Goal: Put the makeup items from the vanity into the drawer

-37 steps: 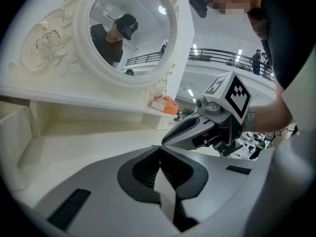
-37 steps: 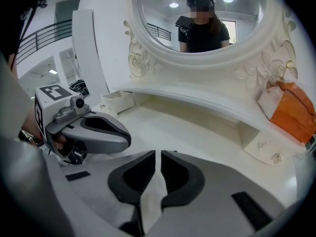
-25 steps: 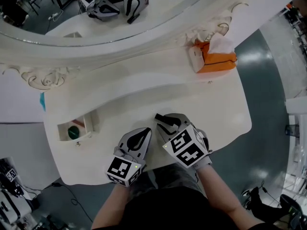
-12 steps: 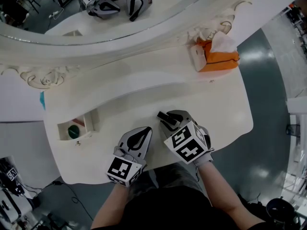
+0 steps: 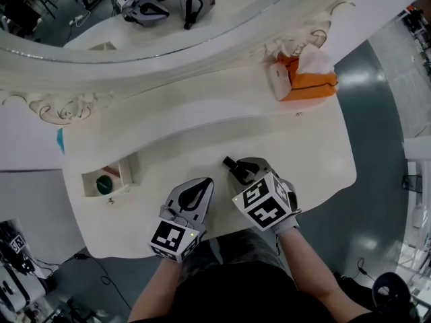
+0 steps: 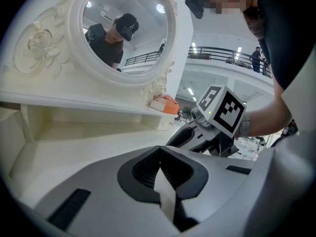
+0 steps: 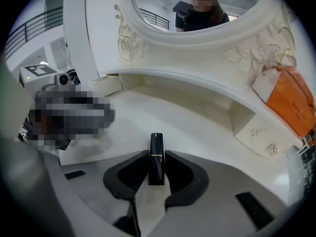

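A black lipstick point(image 7: 156, 154) with a thin gold band stands out between the jaws of my right gripper point(image 7: 156, 163), both pads pressing its sides. These jaws have just been closing on it. From the head view, the lipstick point(image 5: 230, 161) pokes out of the right gripper point(image 5: 237, 169), which is tilted down over the white vanity top point(image 5: 202, 126) near its front edge. My left gripper point(image 5: 202, 184) rests beside it on the left, shut and empty, its jaws meeting in the left gripper view point(image 6: 159, 149). A small open drawer point(image 5: 128, 170) at the front left holds a green round item point(image 5: 103, 185).
An orange tissue box point(image 5: 306, 79) stands on the raised shelf at the back right. The carved mirror frame point(image 5: 67, 106) runs along the back. A small closed drawer with a knob point(image 7: 261, 137) sits under the shelf at the right.
The right gripper has edged slightly to the right with the lipstick in it. The left gripper has stayed where it was.
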Available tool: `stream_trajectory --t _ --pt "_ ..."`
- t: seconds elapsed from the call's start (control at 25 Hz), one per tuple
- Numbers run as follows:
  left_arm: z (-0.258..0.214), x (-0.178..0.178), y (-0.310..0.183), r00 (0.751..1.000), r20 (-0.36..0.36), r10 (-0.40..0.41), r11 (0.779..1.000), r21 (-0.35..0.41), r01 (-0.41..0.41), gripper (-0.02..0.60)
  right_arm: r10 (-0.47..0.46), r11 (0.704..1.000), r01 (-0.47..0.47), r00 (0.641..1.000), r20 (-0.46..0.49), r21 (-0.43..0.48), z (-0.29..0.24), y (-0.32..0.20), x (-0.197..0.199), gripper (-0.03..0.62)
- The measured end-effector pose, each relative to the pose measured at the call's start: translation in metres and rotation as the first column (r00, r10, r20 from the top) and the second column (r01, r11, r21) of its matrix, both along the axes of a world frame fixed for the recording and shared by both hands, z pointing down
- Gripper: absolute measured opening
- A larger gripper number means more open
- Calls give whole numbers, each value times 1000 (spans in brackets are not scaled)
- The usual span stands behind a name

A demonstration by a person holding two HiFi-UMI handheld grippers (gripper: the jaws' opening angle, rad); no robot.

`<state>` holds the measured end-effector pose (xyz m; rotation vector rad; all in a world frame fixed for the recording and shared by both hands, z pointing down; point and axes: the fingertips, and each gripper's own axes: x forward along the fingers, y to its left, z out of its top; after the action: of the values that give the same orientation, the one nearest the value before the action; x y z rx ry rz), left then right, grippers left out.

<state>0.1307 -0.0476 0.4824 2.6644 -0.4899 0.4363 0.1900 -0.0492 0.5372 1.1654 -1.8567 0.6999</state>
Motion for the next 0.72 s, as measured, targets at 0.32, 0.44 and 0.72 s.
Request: stream_trajectory --t 0.32,0.44,0.72 --pt "-2 -8 -3 1000 -4 -17 1000 -2 17 14 5 998 -8 998 61 58 -17 -9 -13 107" --pt "-3 -13 -3 1000 -6 -24 1000 0 24 14 -15 997 10 998 64 71 -22 -12 -20 107" --pt "-8 -29 -5 999 -9 -54 999 5 54 14 -34 997 27 995 99 74 -28 -14 -41 107"
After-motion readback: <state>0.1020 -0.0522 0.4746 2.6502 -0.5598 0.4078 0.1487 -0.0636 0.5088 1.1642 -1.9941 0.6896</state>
